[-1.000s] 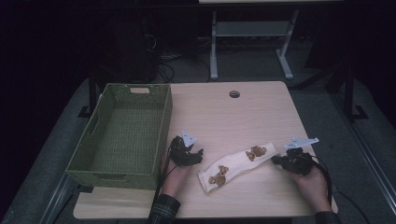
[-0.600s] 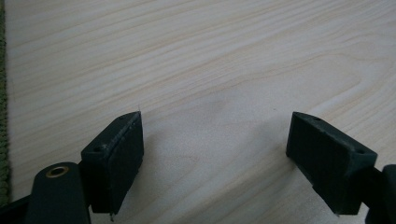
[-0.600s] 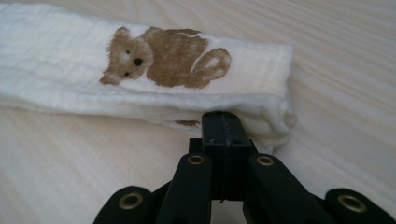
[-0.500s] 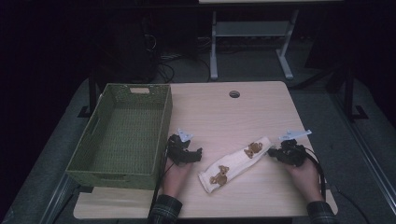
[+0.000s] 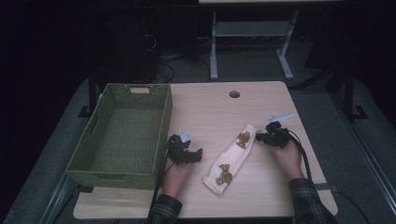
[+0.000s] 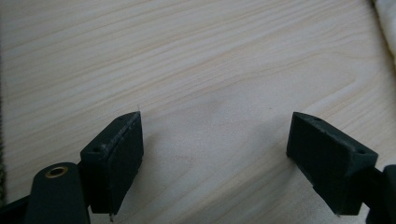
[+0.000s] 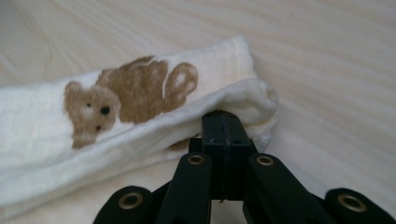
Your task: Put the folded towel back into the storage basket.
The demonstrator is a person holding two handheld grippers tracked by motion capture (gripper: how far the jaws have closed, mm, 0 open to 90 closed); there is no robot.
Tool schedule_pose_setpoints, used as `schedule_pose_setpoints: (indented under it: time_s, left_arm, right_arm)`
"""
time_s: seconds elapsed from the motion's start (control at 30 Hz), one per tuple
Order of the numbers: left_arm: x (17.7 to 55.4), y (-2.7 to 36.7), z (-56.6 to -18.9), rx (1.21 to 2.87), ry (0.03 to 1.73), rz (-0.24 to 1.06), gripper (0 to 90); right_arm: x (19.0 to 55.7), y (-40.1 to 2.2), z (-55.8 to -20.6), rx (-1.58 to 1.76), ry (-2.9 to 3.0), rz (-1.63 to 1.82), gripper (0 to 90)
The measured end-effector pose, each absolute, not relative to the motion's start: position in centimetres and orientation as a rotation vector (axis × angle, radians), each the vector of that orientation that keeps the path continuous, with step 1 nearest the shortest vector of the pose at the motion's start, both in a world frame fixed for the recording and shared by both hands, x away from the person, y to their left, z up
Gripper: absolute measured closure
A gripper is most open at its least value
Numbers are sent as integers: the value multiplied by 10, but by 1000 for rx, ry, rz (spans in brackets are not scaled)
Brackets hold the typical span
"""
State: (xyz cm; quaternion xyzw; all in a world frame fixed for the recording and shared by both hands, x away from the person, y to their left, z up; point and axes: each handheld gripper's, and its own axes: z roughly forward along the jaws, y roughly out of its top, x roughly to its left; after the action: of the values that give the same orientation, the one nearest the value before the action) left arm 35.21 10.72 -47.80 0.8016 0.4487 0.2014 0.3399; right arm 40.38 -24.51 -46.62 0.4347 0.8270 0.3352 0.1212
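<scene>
Dark floor surrounds the pale wooden tabletop [image 5: 210,112] I am working over. At lower centre of the high view lies my folded cream cloth printed with brown teddy bears [image 5: 232,159], running diagonally. My right hand-held gripper [image 5: 259,137] has its jaws clamped on the cloth's upper end. My left hand-held gripper [image 5: 200,154] has just been opening; its jaws stand wide apart over bare wood, nothing between them. A green woven basket [image 5: 100,135] sits at the left.
</scene>
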Motion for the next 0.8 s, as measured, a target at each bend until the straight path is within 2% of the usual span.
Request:
schedule_pose_setpoints:
  time_s: [0.8]
  left_arm:
    - [352,107,-478,2082,1172,522,183]
  right_arm:
    - [480,-202,-465,1227,2459,966,899]
